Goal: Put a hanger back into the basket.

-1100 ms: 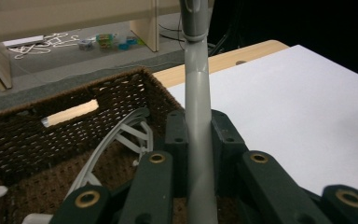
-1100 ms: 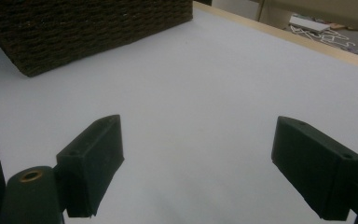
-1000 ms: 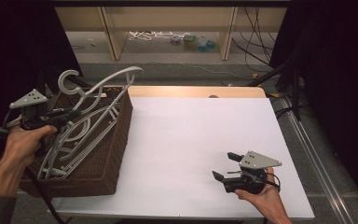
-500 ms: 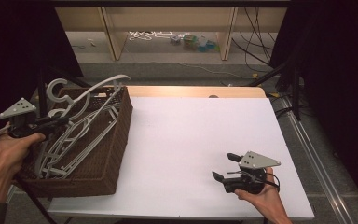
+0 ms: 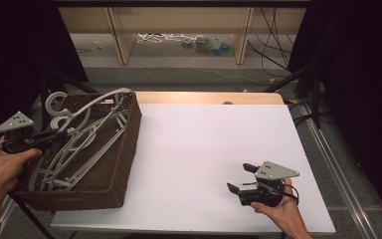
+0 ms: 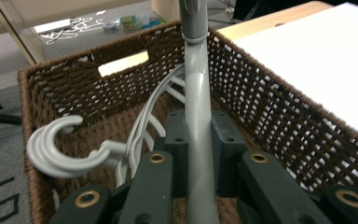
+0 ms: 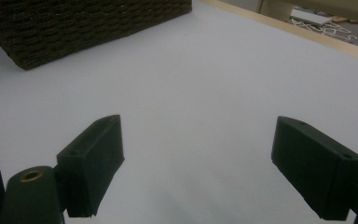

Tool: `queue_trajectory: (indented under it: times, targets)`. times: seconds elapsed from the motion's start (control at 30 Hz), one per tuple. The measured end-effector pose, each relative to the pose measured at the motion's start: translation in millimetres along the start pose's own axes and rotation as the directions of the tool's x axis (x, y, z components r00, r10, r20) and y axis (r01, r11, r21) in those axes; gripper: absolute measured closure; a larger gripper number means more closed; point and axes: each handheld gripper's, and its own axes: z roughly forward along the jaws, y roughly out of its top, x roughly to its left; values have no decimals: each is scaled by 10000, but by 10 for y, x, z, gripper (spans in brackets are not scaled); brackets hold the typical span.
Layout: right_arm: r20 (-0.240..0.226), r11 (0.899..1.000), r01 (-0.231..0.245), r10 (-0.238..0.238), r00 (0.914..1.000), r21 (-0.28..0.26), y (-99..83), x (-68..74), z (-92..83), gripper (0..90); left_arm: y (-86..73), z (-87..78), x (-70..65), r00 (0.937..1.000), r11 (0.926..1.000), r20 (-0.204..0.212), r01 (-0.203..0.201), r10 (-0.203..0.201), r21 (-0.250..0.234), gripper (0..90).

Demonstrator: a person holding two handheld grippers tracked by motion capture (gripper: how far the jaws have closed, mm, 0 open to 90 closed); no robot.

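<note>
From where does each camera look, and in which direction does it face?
High view: above the table's near side, facing forward and down; both hands, left hand-held gripper, right hand-held gripper.
Left gripper view: along jaws shut on a grey plastic hanger.
Right gripper view: along open jaws, over the white table.
All share the brown woven basket.

We see two handheld tools, the left gripper [image 5: 54, 134] and the right gripper [image 5: 239, 178], each black-bodied with a grey three-cornered plate on top dotted with small holes. Their jaws are blocky matte black pads with small screw holes, joined by brass-ringed pivots. Our forearms are bare, without sleeves.
</note>
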Motion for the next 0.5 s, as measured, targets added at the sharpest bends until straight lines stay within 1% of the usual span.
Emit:
queue_trajectory:
  times: [0.07, 0.2, 0.3, 0.33, 0.37, 0.4, 0.43, 0.47, 0.5]
  targets:
    - [-5, 10000, -40, 40, 10000, -37, 5, 1, 0, 176, -21, 1, 22, 10000, 10000, -42, 57, -57, 34, 793]
    - [-3, 10000, -33, 33, 10000, -9, 3, 2, -1, 177, -46, 25, 53, 10000, 9993, -84, 24, -21, 364, 793]
    - [39, 10000, -6, 6, 10000, -37, -1, -9, -1, 177, -72, 66, 66, 9997, 9959, -220, -52, 73, 899, 793]
    - [39, 10000, -6, 6, 10000, -37, -1, -9, -1, 177, -80, 69, 77, 9995, 9939, -212, -224, 248, 1082, 793]
    - [30, 10000, -51, 51, 10000, -24, -2, -10, -3, 177, -98, 93, 65, 9998, 9943, -181, -98, 118, 1065, 793]
    - [30, 10000, -51, 51, 10000, -24, -2, -10, -3, 177, -105, 105, 60, 9999, 9941, -101, -84, 95, 1079, 793]
    - [41, 10000, -38, 38, 10000, -20, -1, -11, 1, 176, -104, 130, 56, 9993, 9894, 45, -385, 382, 1399, 792]
    - [41, 10000, -38, 38, 10000, -20, -1, -11, 1, 176, -104, 130, 56, 9993, 9894, 45, -385, 382, 1399, 791]
    - [15, 10000, -56, 56, 10000, 36, -4, -6, 5, 177, -100, 160, 50, 9983, 9857, 158, -573, 555, 1583, 791]
